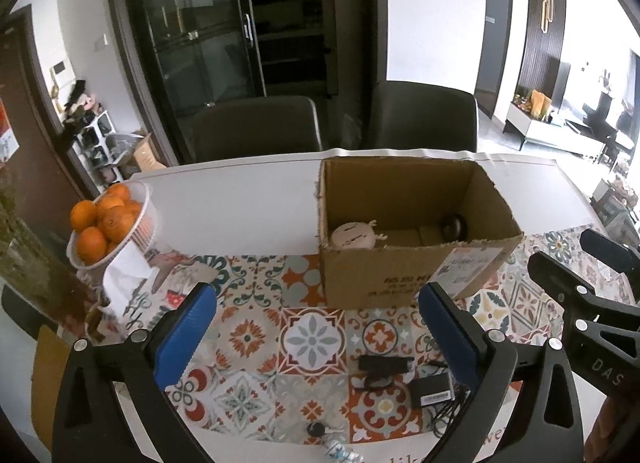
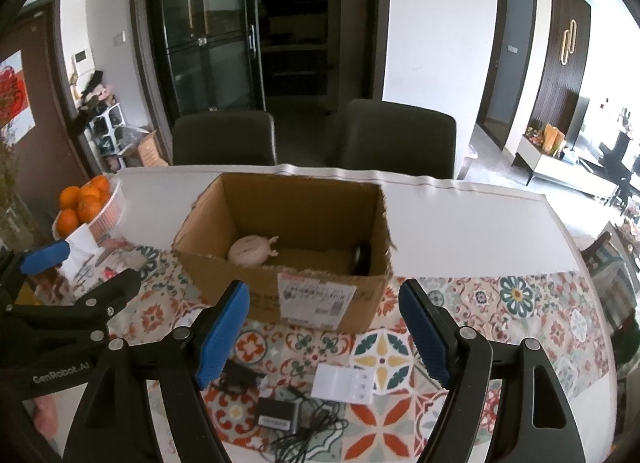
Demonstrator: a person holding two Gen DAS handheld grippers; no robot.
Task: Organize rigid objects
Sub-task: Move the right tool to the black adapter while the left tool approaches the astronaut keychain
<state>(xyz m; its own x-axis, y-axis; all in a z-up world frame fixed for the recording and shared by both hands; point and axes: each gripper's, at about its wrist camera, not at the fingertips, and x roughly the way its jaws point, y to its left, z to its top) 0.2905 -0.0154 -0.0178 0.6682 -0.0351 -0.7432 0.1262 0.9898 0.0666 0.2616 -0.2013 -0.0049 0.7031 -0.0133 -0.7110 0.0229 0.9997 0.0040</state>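
Observation:
An open cardboard box (image 1: 400,275) (image 2: 304,295) stands on the patterned tablecloth. Inside lie a round pink toy (image 1: 354,236) (image 2: 250,250) and a dark round object (image 1: 454,226) (image 2: 362,259). In front of the box lie a black adapter with a tangled cable (image 1: 432,393) (image 2: 278,415), a black clip-like device (image 1: 382,369) (image 2: 236,379), a white battery charger (image 2: 344,383) and keys (image 1: 320,431). My left gripper (image 1: 320,327) is open and empty above these items. My right gripper (image 2: 324,327) is open and empty above the charger.
A white basket of oranges (image 1: 110,225) (image 2: 86,205) stands at the left with white paper below it (image 1: 124,275). Two dark chairs (image 1: 256,129) (image 2: 396,137) stand behind the table. The table's far half is bare white (image 1: 240,215).

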